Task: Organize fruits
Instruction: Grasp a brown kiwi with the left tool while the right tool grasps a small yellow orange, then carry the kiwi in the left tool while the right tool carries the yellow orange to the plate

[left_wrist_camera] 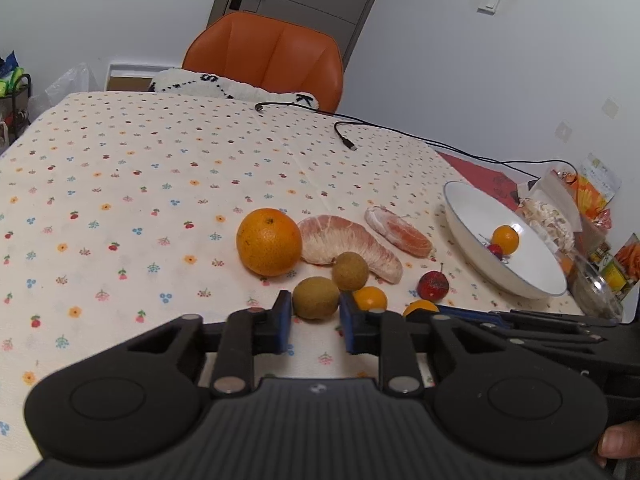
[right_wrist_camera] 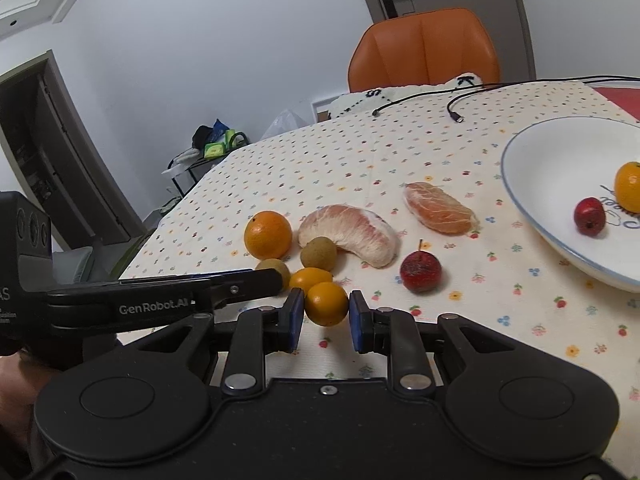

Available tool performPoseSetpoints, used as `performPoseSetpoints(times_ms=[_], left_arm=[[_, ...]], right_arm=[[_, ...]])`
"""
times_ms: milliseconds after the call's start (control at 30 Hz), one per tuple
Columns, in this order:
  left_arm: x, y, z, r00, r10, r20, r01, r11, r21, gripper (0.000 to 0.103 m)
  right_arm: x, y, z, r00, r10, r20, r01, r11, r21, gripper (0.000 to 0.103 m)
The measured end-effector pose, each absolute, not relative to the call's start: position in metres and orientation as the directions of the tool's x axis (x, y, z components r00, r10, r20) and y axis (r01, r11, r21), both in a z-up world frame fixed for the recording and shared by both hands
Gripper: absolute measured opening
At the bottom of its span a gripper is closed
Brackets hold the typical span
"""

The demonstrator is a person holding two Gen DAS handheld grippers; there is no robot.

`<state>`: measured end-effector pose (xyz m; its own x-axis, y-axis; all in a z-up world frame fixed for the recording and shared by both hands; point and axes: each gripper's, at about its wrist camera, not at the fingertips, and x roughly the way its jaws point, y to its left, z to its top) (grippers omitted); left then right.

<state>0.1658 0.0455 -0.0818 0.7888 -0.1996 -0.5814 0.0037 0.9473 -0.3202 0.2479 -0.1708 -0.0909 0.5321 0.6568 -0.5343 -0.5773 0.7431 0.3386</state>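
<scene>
My left gripper [left_wrist_camera: 315, 312] is shut on a small brown-green fruit [left_wrist_camera: 316, 298] that rests on the flowered tablecloth. My right gripper [right_wrist_camera: 326, 312] is shut on a kumquat [right_wrist_camera: 326, 304], also low on the cloth. Just beyond lie a second brown fruit [left_wrist_camera: 351, 271], another kumquat [left_wrist_camera: 371, 298], a big orange [left_wrist_camera: 269, 246], two peeled pomelo segments [left_wrist_camera: 348, 240] [left_wrist_camera: 400, 230] and a red berry-like fruit [left_wrist_camera: 433, 285]. To the right, a white bowl [left_wrist_camera: 480, 208] holds one kumquat [left_wrist_camera: 505, 239] and one red fruit [left_wrist_camera: 495, 250].
Two black cables [left_wrist_camera: 360, 136] trail across the far side of the table. An orange chair [left_wrist_camera: 268, 56] stands behind it. Snack packets [left_wrist_camera: 560, 216] and a glass jar [left_wrist_camera: 596, 292] crowd the right edge past the bowl. The two grippers sit side by side, nearly touching.
</scene>
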Motion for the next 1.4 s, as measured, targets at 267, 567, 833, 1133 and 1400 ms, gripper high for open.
performPoseSetpoints(times_ms=[267, 567, 833, 1133, 1400], left_arm=[[0.158, 0.034, -0.066, 0.813, -0.187, -0.552, 0.017, 0.954, -0.298, 0.016], [0.154, 0.014, -0.055, 0.819, -0.196, -0.539, 0.045, 0.959, -0.281, 0.009], [0.152, 0.016, -0.057, 0.808, -0.135, -0.573, -0.019, 0.967, -0.255, 0.014], [0.157, 0.011, -0.069, 0.788, -0.113, -0.605, -0.028, 0.975, -0.219, 0.041], [0.156, 0.010, -0.078, 0.765, -0.145, -0.628, -0.003, 0.973, -0.229, 0.025]], right_arm=[[0.242, -0.196, -0.084, 0.574, 0.646, -0.503, -0.549, 0.760, 0.348, 0.022], [0.235, -0.221, -0.076, 0.617, 0.628, -0.475, -0.521, 0.778, 0.351, 0.022], [0.232, -0.229, -0.078, 0.621, 0.624, -0.474, -0.507, 0.781, 0.364, 0.023], [0.234, -0.229, -0.082, 0.620, 0.615, -0.487, -0.497, 0.788, 0.363, 0.022], [0.236, -0.229, -0.084, 0.621, 0.617, -0.484, -0.495, 0.787, 0.368, 0.023]])
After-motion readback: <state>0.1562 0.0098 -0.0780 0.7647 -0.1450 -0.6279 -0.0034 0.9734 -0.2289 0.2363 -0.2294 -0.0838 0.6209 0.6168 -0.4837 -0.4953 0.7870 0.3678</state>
